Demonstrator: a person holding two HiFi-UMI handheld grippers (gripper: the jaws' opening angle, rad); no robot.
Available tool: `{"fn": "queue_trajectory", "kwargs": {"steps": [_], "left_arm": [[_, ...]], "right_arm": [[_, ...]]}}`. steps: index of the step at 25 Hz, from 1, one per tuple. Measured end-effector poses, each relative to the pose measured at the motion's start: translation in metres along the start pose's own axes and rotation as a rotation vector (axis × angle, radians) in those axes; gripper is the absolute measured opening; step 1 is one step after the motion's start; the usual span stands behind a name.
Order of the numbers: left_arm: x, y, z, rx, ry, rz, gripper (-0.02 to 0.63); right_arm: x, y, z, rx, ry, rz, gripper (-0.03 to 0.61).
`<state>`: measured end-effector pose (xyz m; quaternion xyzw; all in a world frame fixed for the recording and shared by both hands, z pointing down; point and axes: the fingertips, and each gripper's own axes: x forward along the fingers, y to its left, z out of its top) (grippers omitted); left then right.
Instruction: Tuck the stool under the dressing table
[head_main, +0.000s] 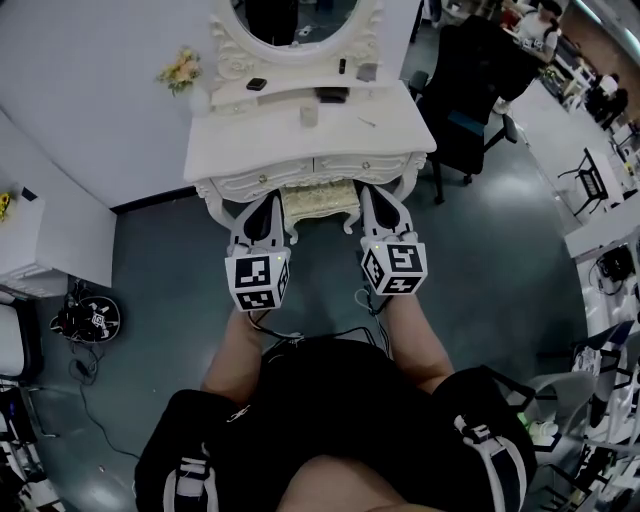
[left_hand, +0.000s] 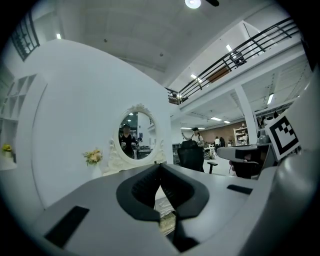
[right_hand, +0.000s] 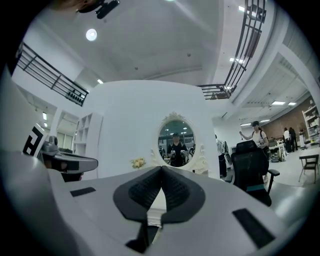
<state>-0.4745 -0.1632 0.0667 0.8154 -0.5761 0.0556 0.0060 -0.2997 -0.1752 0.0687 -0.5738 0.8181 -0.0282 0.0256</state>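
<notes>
The white dressing table (head_main: 300, 145) with an oval mirror (head_main: 296, 25) stands against the wall ahead of me. The cream stool (head_main: 320, 202) sits under its front, and only the seat's near part shows. My left gripper (head_main: 271, 200) and right gripper (head_main: 368, 193) hang in the air on either side of the stool, both shut and holding nothing. In the left gripper view the shut left gripper (left_hand: 160, 166) points toward the mirror (left_hand: 137, 135), with a bit of the stool (left_hand: 167, 222) below. In the right gripper view the shut right gripper (right_hand: 161, 168) faces the mirror (right_hand: 176, 142).
A black office chair (head_main: 465, 100) stands right of the table. A vase of flowers (head_main: 180, 70) and a small cup (head_main: 309, 115) are on the table. A white cabinet (head_main: 40, 240) and a cabled device (head_main: 90, 318) on the floor are at the left.
</notes>
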Motion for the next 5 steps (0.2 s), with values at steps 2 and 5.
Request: {"fn": "queue_trajectory", "kwargs": {"steps": [2,5], "left_arm": [[-0.018,-0.009,0.019,0.011,-0.004,0.001,0.017],[-0.048,-0.025,0.062,0.027,-0.009,0.000,0.017]], "right_arm": [[-0.018,0.006,0.019,-0.003,-0.001,0.000,0.014],[-0.050,0.015,0.062,-0.004,-0.001,0.003,0.014]]}}
